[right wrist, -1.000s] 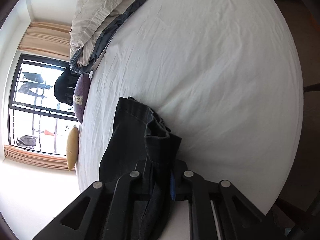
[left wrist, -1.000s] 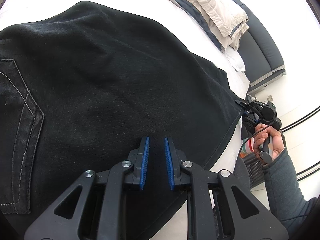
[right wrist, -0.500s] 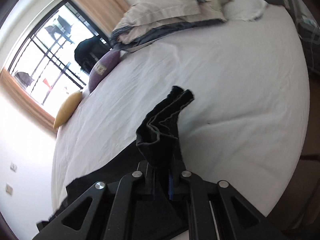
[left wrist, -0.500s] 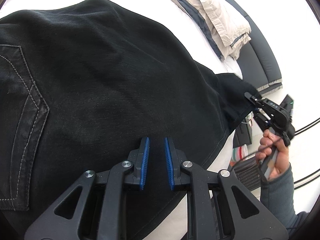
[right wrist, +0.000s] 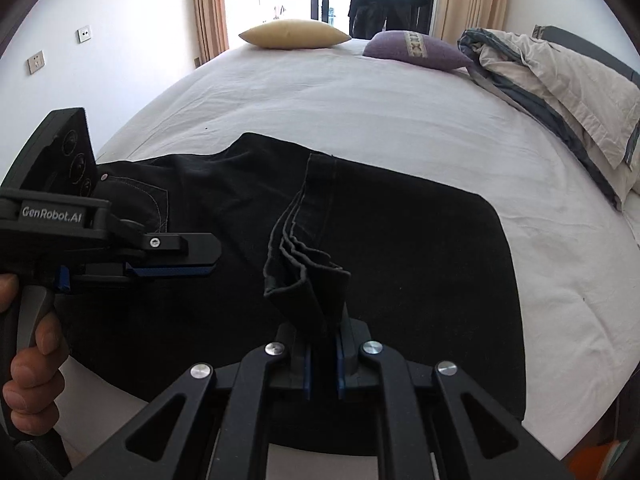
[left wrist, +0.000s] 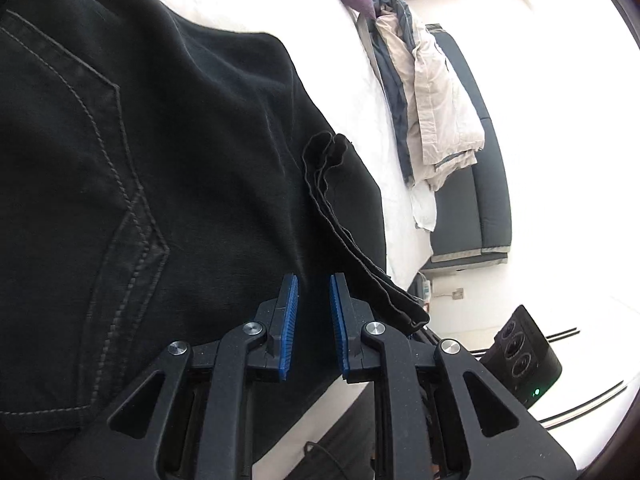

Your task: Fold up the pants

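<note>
Black pants (right wrist: pixel 400 260) lie across the white bed (right wrist: pixel 320 112), doubled over on themselves. My right gripper (right wrist: pixel 322 336) is shut on the stacked leg hems (right wrist: pixel 304 276), holding them just above the lower layer, near the waist end. In the left wrist view the same hems (left wrist: pixel 348 240) run beside the right finger (left wrist: pixel 340 300). My left gripper (left wrist: pixel 314 280) is shut with only a narrow gap and nothing between its blue pads. It hovers over the seat of the pants (left wrist: pixel 160 160), by the stitched back pocket (left wrist: pixel 80 240). The left gripper (right wrist: pixel 176 264) also shows from the side.
A yellow pillow (right wrist: pixel 294 34) and a purple pillow (right wrist: pixel 416 50) lie at the far edge of the bed. A folded beige and grey duvet (right wrist: pixel 560 80) sits at the right by the dark headboard (left wrist: pixel 476 200). A hand (right wrist: pixel 28 360) grips the left handle.
The right gripper swung the hems up and across the pants, ending close beside the left gripper. The left gripper rolled and slid nearer the back pocket.
</note>
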{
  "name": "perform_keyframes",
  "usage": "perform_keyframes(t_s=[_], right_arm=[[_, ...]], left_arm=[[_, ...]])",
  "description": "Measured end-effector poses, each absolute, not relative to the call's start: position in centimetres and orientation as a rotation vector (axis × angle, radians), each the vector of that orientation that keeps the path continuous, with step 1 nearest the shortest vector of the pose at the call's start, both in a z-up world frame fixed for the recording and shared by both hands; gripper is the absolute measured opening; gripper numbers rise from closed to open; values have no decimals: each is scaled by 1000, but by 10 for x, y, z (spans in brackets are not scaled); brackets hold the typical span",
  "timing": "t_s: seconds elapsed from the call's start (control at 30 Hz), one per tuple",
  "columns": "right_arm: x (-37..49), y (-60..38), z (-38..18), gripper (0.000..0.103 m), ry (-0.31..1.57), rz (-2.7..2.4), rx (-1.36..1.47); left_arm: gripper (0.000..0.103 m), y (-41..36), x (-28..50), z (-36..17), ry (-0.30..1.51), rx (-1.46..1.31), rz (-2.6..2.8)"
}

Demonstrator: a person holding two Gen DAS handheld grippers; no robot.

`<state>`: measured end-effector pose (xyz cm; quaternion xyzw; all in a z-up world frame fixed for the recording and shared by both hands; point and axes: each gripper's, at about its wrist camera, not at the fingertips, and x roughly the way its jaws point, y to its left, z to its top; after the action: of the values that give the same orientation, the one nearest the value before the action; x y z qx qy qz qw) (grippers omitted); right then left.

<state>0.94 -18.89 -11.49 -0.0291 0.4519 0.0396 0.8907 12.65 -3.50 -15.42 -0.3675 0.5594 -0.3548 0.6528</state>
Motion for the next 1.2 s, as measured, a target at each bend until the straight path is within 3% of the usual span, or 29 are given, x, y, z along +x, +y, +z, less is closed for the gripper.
perform_keyframes(t_s=[0.3, 0.37, 0.4, 0.43, 0.47, 0.57, 0.67, 0.7, 0.73, 0.83, 1.2], right_arm=[[-5, -163, -110, 10, 883, 68, -182], [-6, -157, -111, 10, 874, 68, -201], [-5, -156, -112, 10, 872, 70, -201], [-4, -154, -111, 10, 870, 73, -199], [-5, -152, -109, 10, 863, 77, -204], [-8, -141, -106, 10, 836, 90, -247], [-11, -130, -107, 10, 838, 112, -264], [-12, -127, -107, 10, 838, 117, -267], [-12, -124, -107, 10, 837, 122, -270], [-15, -116, -107, 10, 833, 137, -285], [-10, -77, -119, 11, 851, 221, -330]], left_arm=[[17, -59, 158, -143, 1305, -899, -874], [25, -56, 161, -145, 1321, -913, -863], [38, -54, 161, -145, 1313, -925, -865], [62, -51, 161, -147, 1308, -931, -857], [69, -48, 161, -149, 1308, -936, -839], [70, -42, 161, -157, 1310, -981, -843], [56, -39, 164, -154, 1305, -941, -850], [33, -38, 165, -154, 1313, -918, -853], [22, -37, 167, -152, 1324, -889, -845], [8, -28, 172, -147, 1330, -809, -841], [7, 21, 178, -137, 1337, -532, -779]])
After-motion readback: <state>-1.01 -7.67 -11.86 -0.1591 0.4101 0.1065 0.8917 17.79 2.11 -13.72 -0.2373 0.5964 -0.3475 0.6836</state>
